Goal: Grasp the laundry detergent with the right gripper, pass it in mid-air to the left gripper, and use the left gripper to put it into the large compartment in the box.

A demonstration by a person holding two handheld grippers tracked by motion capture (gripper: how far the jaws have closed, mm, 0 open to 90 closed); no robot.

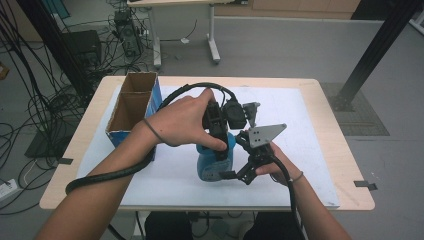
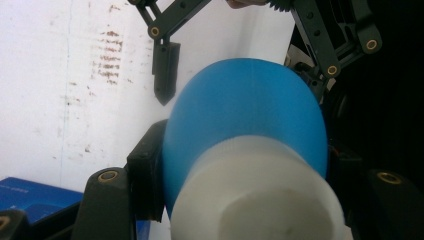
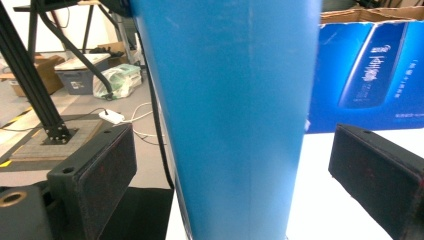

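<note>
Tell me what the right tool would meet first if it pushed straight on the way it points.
The blue bottle: it stands upright directly between the right tool's open jaws, very close, with gaps on both sides. The blue carton lies behind, off to one side, so contact with the bottle's wall looks likely first.

Grey floor [image 1: 300,55] strewn with black cables [image 1: 30,100], white desk legs [image 1: 214,45] beyond the wooden table [image 1: 345,165].

Bottle [image 1: 214,162] mid-table [image 1: 320,125], box [image 1: 131,107] at its left, grippers around it.
</note>
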